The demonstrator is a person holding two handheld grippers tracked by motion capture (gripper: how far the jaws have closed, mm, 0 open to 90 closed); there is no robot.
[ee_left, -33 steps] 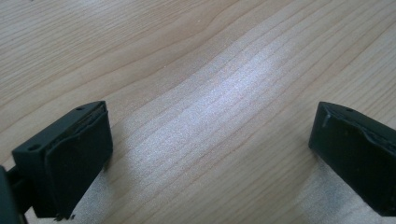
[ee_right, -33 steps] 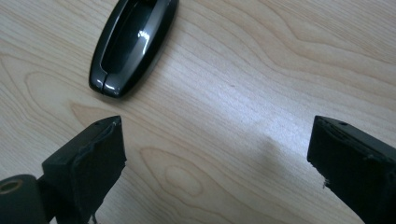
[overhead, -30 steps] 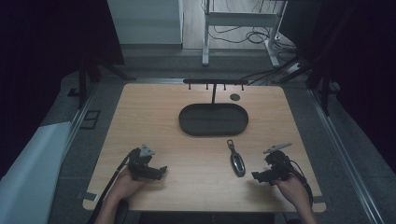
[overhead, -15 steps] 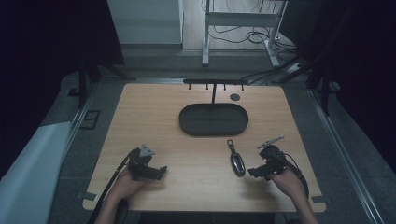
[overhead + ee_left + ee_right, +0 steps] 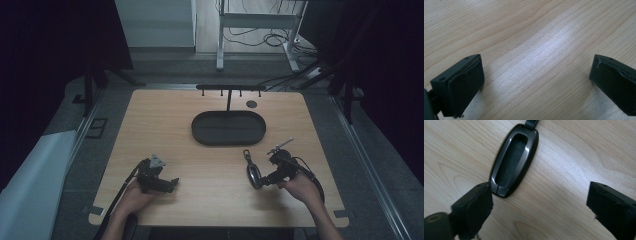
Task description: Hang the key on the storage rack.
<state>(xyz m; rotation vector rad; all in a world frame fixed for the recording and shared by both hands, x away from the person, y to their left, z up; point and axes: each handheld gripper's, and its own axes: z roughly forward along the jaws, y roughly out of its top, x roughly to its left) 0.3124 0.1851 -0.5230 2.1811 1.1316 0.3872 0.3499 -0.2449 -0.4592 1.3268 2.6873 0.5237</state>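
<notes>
Key fob [image 5: 513, 160] — flat on table | touching right gripper's [image 5: 541, 205] left jaw tip (jaws apart)

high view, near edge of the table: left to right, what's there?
Left gripper, open, in the person's left hand → dark oval key fob with a short strap, flat on the light wooden table → right gripper, open, its tips right at the fob's side.

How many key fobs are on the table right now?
1. The key fob lies flat on the wooden table, nearer the person than the dark oval tray, just ahead of the right gripper. The tray looks empty, though its inside is dim.
</notes>
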